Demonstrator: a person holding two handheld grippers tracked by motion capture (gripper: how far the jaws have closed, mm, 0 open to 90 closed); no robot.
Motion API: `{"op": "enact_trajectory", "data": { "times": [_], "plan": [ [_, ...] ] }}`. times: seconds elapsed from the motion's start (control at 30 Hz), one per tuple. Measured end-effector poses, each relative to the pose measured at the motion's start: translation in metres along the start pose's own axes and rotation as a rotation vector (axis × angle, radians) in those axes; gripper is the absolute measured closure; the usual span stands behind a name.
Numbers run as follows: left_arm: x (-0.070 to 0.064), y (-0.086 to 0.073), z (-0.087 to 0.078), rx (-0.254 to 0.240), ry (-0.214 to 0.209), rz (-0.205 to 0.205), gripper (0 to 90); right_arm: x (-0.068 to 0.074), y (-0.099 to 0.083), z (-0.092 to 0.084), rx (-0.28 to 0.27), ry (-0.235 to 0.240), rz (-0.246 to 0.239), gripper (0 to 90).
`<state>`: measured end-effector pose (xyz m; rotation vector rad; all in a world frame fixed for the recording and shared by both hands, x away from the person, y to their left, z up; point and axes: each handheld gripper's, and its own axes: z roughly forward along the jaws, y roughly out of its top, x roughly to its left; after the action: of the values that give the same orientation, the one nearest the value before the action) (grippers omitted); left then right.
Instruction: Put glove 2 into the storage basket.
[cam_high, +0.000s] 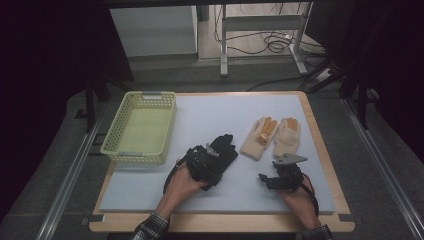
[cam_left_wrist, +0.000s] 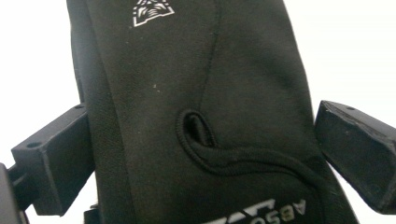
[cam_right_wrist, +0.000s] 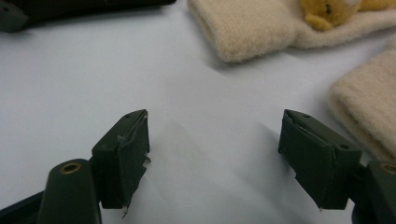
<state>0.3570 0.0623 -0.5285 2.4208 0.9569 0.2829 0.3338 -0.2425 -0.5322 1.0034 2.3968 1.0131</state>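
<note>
A black glove (cam_high: 226, 148) lies on the white mat left of centre; in the left gripper view its printed back (cam_left_wrist: 187, 70) lies between the jaws. My left gripper (cam_high: 216, 156) (cam_left_wrist: 203, 109) stands open astride the glove's cuff end, its jaws wide at either edge and not squeezing. Two cream gloves with orange fingertips, one (cam_high: 258, 138) (cam_right_wrist: 252, 28) beside the other (cam_high: 287, 135) (cam_right_wrist: 369, 107), lie palm-down to the right. My right gripper (cam_high: 267, 179) (cam_right_wrist: 215, 116) rests low over bare mat just short of their cuffs, open with nothing between its jaws.
A yellow perforated basket (cam_high: 112, 145) stands at the mat's left edge. The white mat (cam_high: 215, 110) covers a wooden board with a narrow rim (cam_high: 330, 165) on the right. Table legs and cables are on the floor beyond the far edge.
</note>
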Motion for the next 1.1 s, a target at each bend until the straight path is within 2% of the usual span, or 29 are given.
{"op": "enact_trajectory", "data": {
  "times": [0.1, 0.17, 0.23, 0.37, 0.43, 0.47, 0.5, 0.53, 0.57, 0.67, 0.8, 1.1],
  "plan": [
    [0.003, 0.002, 0.0, 0.012, 0.024, -0.012, 0.0, 0.0, 0.0, 0.0, 0.0, 0.0, 0.0, 24.3],
    [0.009, 0.002, 0.0, 0.011, 0.012, -0.038, 2.6, 0.0, 0.0, 0.0, 0.0, -0.001, 0.0, 24.3],
    [0.011, 0.001, -0.003, 0.012, 0.012, -0.029, 6.9, 0.0, 0.0, 0.0, 0.0, 0.0, 0.0, 24.3],
    [0.012, -0.001, -0.009, -0.002, 0.02, -0.02, 24.8, 0.0, 0.0, 0.0, 0.0, 0.0, 0.0, 24.3],
    [0.016, -0.002, -0.011, -0.013, 0.009, -0.026, 43.1, 0.0, 0.0, 0.0, 0.0, 0.0, 0.0, 24.3],
    [0.016, -0.002, -0.011, -0.013, 0.009, -0.026, 48.1, 0.0, 0.0, 0.0, 0.0, 0.0, 0.0, 24.3],
    [0.018, -0.002, -0.012, -0.011, 0.004, -0.026, 48.1, 0.0, 0.0, 0.0, 0.0, 0.0, 0.0, 24.3],
    [0.024, 0.0, -0.014, -0.008, -0.031, -0.036, 57.6, 0.0, 0.0, 0.0, 0.0, 0.0, 0.0, 24.3],
    [0.024, 0.0, -0.014, -0.008, -0.031, -0.036, 61.5, 0.0, 0.0, 0.0, 0.0, 0.0, 0.0, 24.3],
    [0.026, 0.0, -0.016, -0.011, -0.042, -0.028, 65.8, 0.0, 0.0, 0.0, 0.0, 0.0, 0.0, 24.3],
    [0.032, 0.004, -0.022, -0.016, -0.058, -0.031, 66.3, 0.0, 0.0, 0.0, 0.001, 0.0, 0.0, 24.3],
    [0.045, 0.024, -0.049, -0.067, -0.023, -0.062, 65.9, 0.0, 0.0, 0.0, 0.0, 0.0, -0.001, 24.3]
  ]
}}
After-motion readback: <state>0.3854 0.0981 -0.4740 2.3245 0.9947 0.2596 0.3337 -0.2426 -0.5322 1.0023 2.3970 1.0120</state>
